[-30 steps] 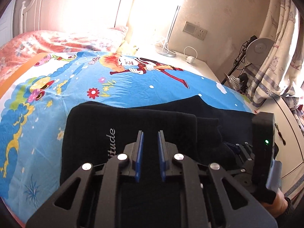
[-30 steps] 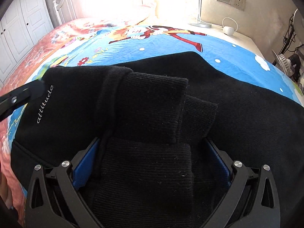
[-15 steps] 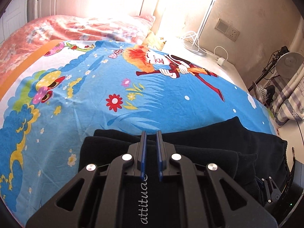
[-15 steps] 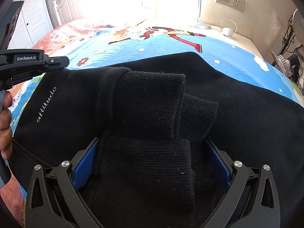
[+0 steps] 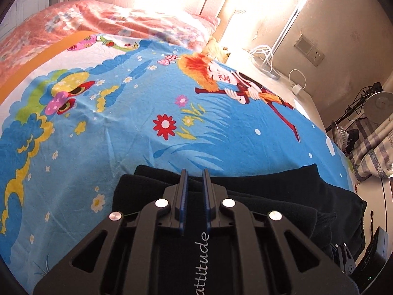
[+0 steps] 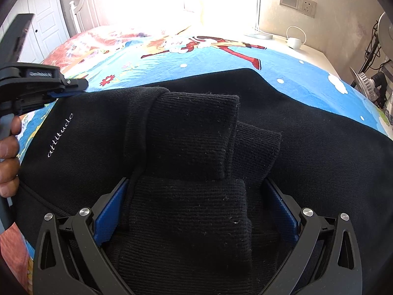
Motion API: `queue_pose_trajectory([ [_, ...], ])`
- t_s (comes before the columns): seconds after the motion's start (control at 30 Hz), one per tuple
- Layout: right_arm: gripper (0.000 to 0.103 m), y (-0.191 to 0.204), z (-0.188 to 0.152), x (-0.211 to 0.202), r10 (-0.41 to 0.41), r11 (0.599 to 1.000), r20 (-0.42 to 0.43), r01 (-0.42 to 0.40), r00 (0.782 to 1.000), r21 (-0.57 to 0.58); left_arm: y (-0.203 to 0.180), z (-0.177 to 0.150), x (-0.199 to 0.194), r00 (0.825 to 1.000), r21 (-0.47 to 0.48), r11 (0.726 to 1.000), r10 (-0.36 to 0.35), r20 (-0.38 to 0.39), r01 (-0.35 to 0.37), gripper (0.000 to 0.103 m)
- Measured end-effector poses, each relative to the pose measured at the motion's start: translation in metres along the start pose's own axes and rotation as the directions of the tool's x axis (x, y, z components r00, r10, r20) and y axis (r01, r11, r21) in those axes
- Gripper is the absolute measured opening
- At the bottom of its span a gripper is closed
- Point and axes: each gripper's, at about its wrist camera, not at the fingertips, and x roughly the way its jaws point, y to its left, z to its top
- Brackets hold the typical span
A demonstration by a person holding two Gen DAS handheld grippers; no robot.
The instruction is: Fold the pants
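Right wrist: one pants (image 6: 307, 147), two ribbed cuffs (image 6: 196, 135), bedsheet (image 6: 221, 59).

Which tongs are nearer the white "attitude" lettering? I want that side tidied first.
Left. The left tongs hover right above the "attitude" lettering at the black pants' edge; the right tongs straddle the ribbed cuffs, further along the fabric.

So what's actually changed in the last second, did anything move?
The left gripper moved forward over the black pants to their far edge, jaws nearly closed on nothing. The right gripper stayed put, open around the ribbed cuffs; the pants lie unchanged.
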Motion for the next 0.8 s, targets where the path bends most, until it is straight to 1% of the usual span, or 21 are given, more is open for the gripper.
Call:
queue_pose_trajectory([
  [0.03,0.099,0.000,0.000,0.000,-0.001,1.000,0.000,0.001,1.000,0.000,-0.007,-0.006,-0.013,0.999,0.030,0.999,-0.014,0.039,0.012,0.039],
  [0.07,0.099,0.000,0.000,0.000,-0.002,1.000,0.000,0.002,1.000,-0.001,-0.014,-0.013,-0.024,0.998,0.052,0.998,-0.030,0.055,0.027,0.041],
  [0.1,0.099,0.000,0.000,0.000,-0.002,1.000,0.001,0.002,1.000,-0.001,-0.020,-0.023,-0.031,0.998,0.073,0.997,-0.041,0.056,0.037,0.041],
  [0.17,0.099,0.001,0.000,0.000,-0.003,1.000,0.001,0.003,1.000,0.000,-0.031,-0.048,-0.041,0.998,0.124,0.992,-0.029,0.056,0.021,0.039],
  [0.23,0.099,0.001,-0.001,-0.001,-0.004,1.000,0.004,0.004,1.000,0.000,-0.043,-0.077,-0.047,0.997,0.192,0.981,-0.015,0.069,0.002,0.029],
  [0.3,0.099,0.001,-0.001,-0.001,-0.005,1.000,0.007,0.005,1.000,-0.001,-0.053,-0.109,-0.049,0.998,0.260,0.965,0.012,0.068,-0.029,0.028],
  [0.33,0.099,0.001,-0.001,-0.001,-0.005,1.000,0.007,0.005,1.000,-0.002,-0.054,-0.123,-0.047,0.998,0.276,0.961,0.020,0.053,-0.034,0.028],
  [0.37,0.099,0.001,-0.001,-0.001,-0.005,1.000,0.008,0.005,1.000,-0.002,-0.053,-0.137,-0.048,0.998,0.284,0.958,0.034,0.055,-0.048,0.029],
  [0.43,0.099,0.001,-0.001,-0.001,-0.007,1.000,0.009,0.007,1.000,-0.004,-0.054,-0.159,-0.061,0.989,0.317,0.945,0.039,0.141,-0.083,0.029],
  [0.47,0.099,0.001,-0.001,-0.001,-0.008,1.000,0.011,0.008,1.000,-0.003,-0.053,-0.165,-0.065,0.986,0.328,0.941,0.033,0.163,-0.085,0.029],
  [0.5,0.099,0.001,-0.001,-0.002,-0.008,1.000,0.012,0.008,1.000,-0.003,-0.050,-0.167,-0.067,0.985,0.326,0.943,0.016,0.171,-0.072,0.029],
  [0.57,0.099,0.001,-0.001,-0.002,-0.010,1.000,0.016,0.010,1.000,-0.003,-0.043,-0.167,-0.066,0.986,0.318,0.948,-0.021,0.167,-0.034,0.029],
  [0.6,0.099,0.001,-0.001,-0.002,-0.012,1.000,0.019,0.012,1.000,-0.003,-0.042,-0.167,-0.066,0.986,0.317,0.948,-0.028,0.167,-0.027,0.030],
  [0.67,0.098,0.001,-0.002,-0.002,-0.014,1.000,0.029,0.014,0.999,-0.003,-0.042,-0.168,-0.065,0.983,0.311,0.950,-0.021,0.182,-0.037,0.030],
  [0.8,0.098,0.005,-0.002,-0.013,-0.048,0.999,0.054,0.048,0.997,0.001,-0.045,-0.177,-0.064,0.969,0.303,0.950,-0.005,0.246,-0.072,0.031],
])
